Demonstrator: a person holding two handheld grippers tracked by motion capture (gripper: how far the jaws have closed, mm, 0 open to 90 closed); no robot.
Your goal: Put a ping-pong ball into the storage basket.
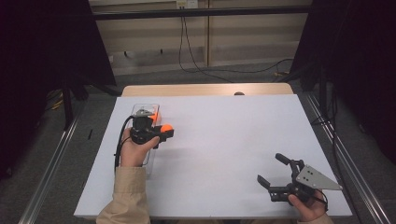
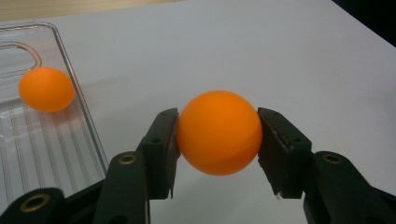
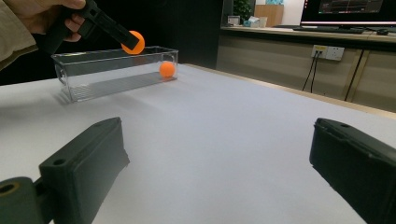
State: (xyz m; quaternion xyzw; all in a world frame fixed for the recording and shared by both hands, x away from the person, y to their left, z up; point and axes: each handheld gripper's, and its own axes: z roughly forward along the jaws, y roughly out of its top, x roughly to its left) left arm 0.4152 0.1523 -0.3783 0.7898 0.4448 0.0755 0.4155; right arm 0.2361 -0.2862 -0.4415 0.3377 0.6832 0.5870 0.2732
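Note:
An orange ball (image 2: 218, 132) is clamped between the two black pads of my left gripper (image 2: 217, 140), held in the air just right of a clear plastic box (image 2: 70, 88). From above, the same ball (image 1: 166, 128) shows at the left gripper (image 1: 163, 132) beside the box (image 1: 138, 110). A second orange ball (image 2: 46, 89) lies on the box floor, also seen as the ball (image 3: 167, 69) at the box's far end. My right gripper (image 1: 271, 169) rests low near the table's front right, jaws wide apart with nothing between them.
A white sheet (image 1: 224, 140) covers the table, with a strip of wood (image 1: 205, 89) along its far edge. Black frame posts and dark curtains flank both sides. Cables hang on the far wall.

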